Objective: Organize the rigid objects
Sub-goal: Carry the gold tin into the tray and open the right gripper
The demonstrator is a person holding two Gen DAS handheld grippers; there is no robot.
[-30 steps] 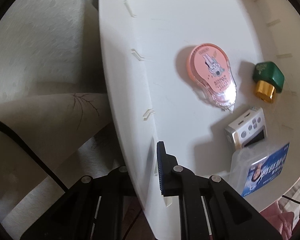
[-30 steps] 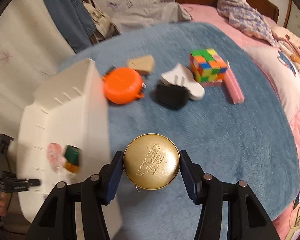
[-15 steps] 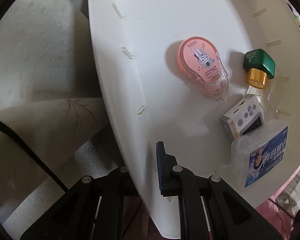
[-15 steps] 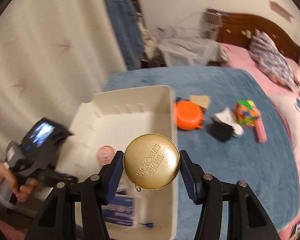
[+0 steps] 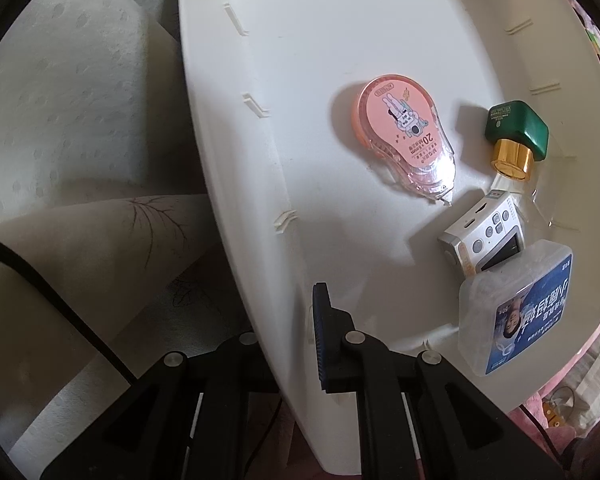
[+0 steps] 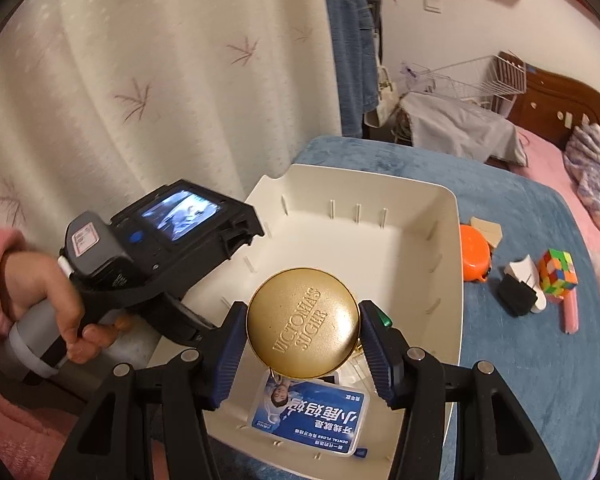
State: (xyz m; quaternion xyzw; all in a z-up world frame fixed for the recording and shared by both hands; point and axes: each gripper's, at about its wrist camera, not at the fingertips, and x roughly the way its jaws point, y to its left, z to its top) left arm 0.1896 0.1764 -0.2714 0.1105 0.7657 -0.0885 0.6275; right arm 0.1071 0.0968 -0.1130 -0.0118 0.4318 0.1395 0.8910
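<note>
While the right gripper pinches a smooth round gold tin between its ribbed blue jaws, the left gripper clamps the near-left wall of the glossy white plastic bin. Inside lie a frosted rectangular floss box, a small silver camera, a teardrop pink tape dispenser and a green-capped bottle. Half a second ago the tin hung over the bin's near rim; now it sits further over the interior, with an orange disc and colour cube far right on the plush blue bed cover.
</note>
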